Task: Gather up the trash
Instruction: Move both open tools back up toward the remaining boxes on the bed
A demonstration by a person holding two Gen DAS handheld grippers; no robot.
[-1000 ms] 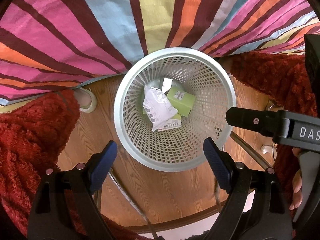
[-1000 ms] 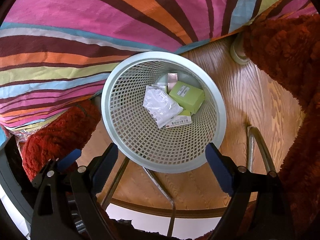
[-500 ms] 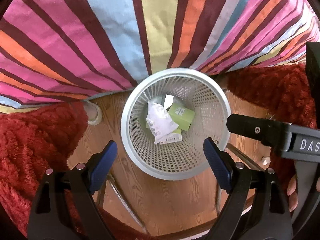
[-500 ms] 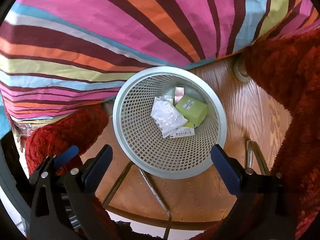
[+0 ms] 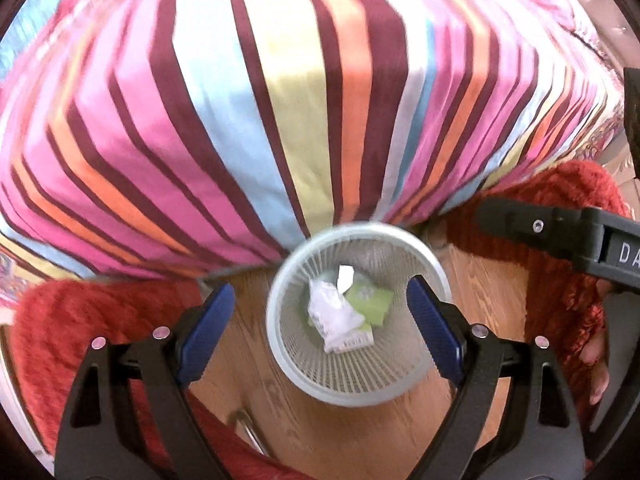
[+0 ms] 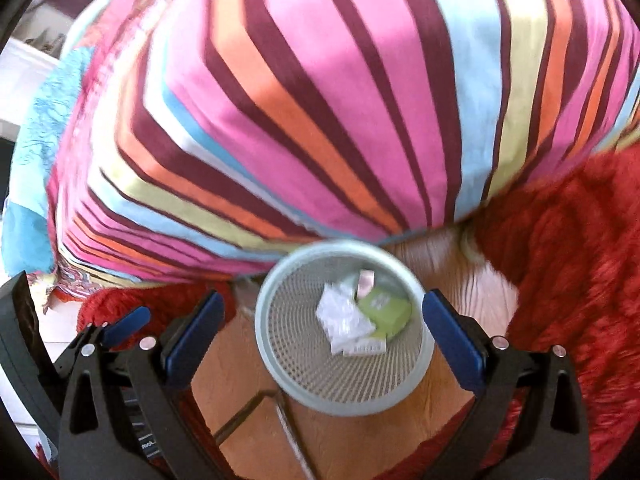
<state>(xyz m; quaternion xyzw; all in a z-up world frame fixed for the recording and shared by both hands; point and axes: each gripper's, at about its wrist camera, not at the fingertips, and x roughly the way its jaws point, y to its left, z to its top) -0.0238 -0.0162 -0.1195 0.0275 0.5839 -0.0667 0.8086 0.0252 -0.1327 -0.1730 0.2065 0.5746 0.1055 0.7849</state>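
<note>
A pale mesh waste basket (image 5: pixel 352 398) (image 6: pixel 344 410) stands on the wooden floor below both grippers. Inside it lie a crumpled white plastic bag (image 5: pixel 334 320) (image 6: pixel 344 320), a green box (image 5: pixel 370 300) (image 6: pixel 384 308) and a small paper scrap. My left gripper (image 5: pixel 319 290) hangs open above the basket with nothing between its blue pads. Beside it my right gripper (image 6: pixel 323 299) is also open and empty, and one of its black fingers (image 5: pixel 520 220) shows at the right of the left wrist view. Both views are motion-blurred.
A striped bedcover (image 5: pixel 280 100) (image 6: pixel 320 100) hangs just behind the basket. Red shaggy rug (image 5: pixel 80 320) (image 6: pixel 580 280) lies on both sides of the wooden floor (image 5: pixel 360 440). A thin metal frame (image 6: pixel 248 412) runs across the floor near the basket. A person's hand (image 5: pixel 596 360) holds the right gripper.
Both grippers have risen and tilted up, so the basket looks smaller and lower and more bedcover shows. The right jaws widened a little. The trash in the basket has not moved.
</note>
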